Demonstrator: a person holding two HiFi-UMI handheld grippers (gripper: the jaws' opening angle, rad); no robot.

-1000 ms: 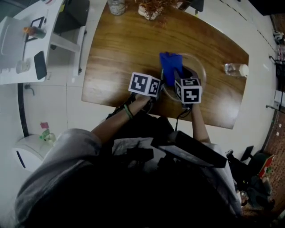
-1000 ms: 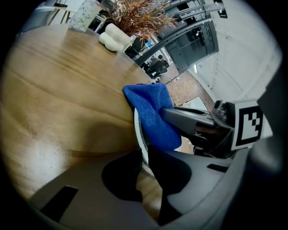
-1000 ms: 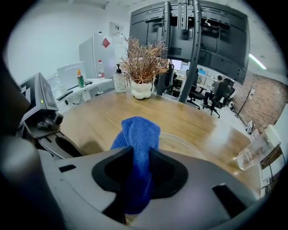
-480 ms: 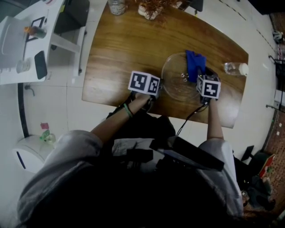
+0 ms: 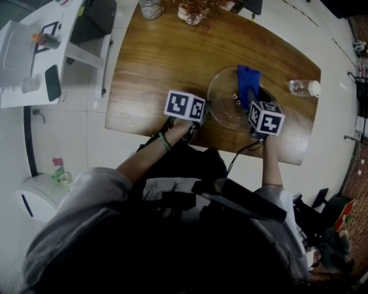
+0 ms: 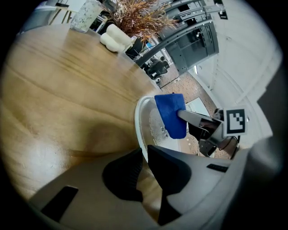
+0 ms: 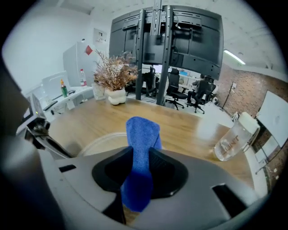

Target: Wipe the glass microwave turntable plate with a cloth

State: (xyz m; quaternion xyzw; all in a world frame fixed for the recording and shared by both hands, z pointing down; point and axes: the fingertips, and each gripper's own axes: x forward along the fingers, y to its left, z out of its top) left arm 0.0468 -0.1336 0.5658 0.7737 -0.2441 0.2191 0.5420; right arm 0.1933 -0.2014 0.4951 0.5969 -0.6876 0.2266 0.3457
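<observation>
The round glass turntable plate [image 5: 227, 106] lies on the wooden table [image 5: 155, 63] near its front edge. My left gripper [image 5: 204, 109] is shut on the plate's left rim [image 6: 137, 121]; in the left gripper view the rim runs down between the jaws [image 6: 143, 155]. My right gripper [image 5: 253, 101] is shut on a blue cloth [image 5: 248, 85], which lies on the right part of the plate. In the right gripper view the cloth [image 7: 143, 132] sticks out past the jaws [image 7: 140, 157] over the plate's rim [image 7: 96, 143].
A clear glass jar [image 5: 305, 89] lies on the table just right of the plate, also seen in the right gripper view [image 7: 234, 137]. A white vase of dried plants [image 5: 194, 11] and a jar [image 5: 150, 8] stand at the far edge. A white desk [image 5: 34, 51] is left.
My right gripper swept the cloth from the plate's left side across to its right side, then drew back slightly toward me. The left gripper has stayed on the rim.
</observation>
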